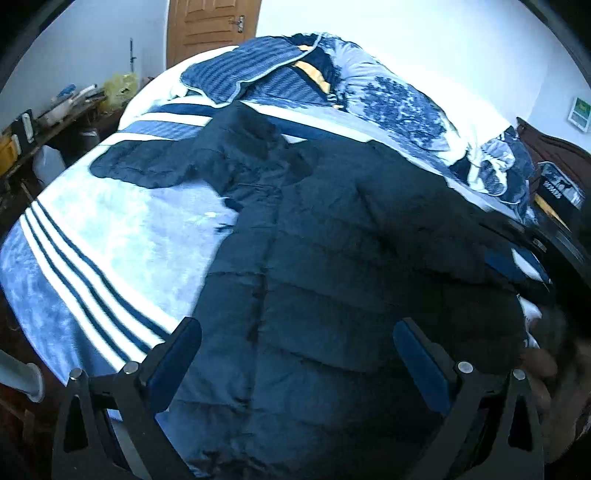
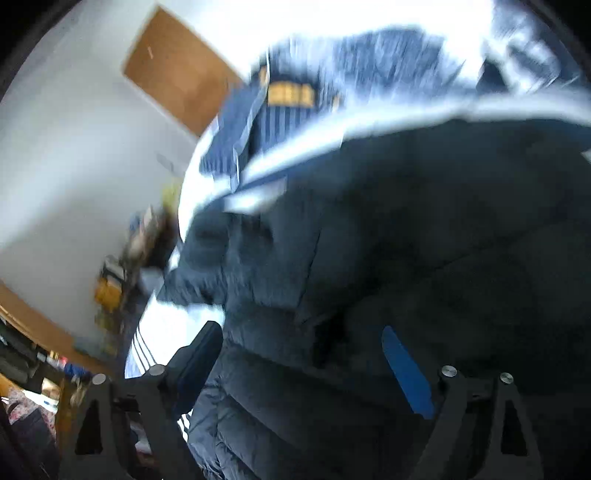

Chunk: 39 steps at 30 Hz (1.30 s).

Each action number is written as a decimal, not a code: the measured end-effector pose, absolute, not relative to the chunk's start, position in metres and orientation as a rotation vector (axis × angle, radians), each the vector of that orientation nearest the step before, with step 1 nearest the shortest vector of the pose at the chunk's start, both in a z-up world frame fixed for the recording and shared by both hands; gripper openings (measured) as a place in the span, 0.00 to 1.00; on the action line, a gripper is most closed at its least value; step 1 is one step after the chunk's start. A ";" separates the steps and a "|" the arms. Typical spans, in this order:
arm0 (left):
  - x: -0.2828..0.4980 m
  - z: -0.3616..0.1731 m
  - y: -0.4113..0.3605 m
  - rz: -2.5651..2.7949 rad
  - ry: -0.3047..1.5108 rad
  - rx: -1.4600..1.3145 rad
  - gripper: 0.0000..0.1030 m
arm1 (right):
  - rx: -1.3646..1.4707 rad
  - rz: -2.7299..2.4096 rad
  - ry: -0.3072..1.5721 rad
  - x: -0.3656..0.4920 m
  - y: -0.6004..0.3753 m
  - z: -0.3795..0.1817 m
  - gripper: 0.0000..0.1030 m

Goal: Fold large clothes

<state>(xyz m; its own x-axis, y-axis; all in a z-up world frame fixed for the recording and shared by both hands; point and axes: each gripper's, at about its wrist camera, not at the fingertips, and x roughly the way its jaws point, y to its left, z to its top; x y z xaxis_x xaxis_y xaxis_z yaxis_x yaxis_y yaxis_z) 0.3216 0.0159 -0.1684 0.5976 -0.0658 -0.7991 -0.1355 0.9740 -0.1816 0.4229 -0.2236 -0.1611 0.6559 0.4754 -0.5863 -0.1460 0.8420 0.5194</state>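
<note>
The dark quilted jacket (image 1: pixel 332 258) lies spread on the bed (image 1: pixel 110 229), directly under and ahead of both tools, laid flat for folding; the left tool (image 1: pixel 297 354) is spread, holding nothing; the right tool (image 2: pixel 301 363), view blurred, likewise spread over the fabric.

A bed (image 1: pixel 110 229) covered by a blue blanket with white and navy stripes is seen, with pillows (image 1: pixel 240 74) and a patterned quilt (image 1: pixel 399 103) piled at its far side. White walls (image 1: pixel 406 29) are brightly lit. A brown wooden door (image 1: pixel 210 26) is set behind the bed. A cluttered table (image 1: pixel 48 118) is placed along the left wall. The right wrist view is blurred.
</note>
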 end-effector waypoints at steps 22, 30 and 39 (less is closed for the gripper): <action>0.496 -0.226 0.002 0.289 0.967 -0.070 0.99 | 1.052 0.142 0.828 0.426 -0.442 -0.258 0.40; 0.499 -0.228 -0.019 0.092 0.983 -0.155 0.34 | 1.089 0.146 0.719 0.419 -0.435 -0.268 0.40; 0.539 -0.179 -0.011 0.099 0.856 -0.125 0.02 | 1.078 0.228 0.704 0.422 -0.434 -0.262 0.06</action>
<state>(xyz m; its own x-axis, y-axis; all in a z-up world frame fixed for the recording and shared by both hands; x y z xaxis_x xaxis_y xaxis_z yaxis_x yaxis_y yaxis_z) 0.5393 -0.0105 -0.1791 0.6513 0.0365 -0.7580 -0.1366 0.9882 -0.0699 0.4224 -0.4344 -0.2624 0.7630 0.4966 -0.4137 0.1600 0.4751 0.8653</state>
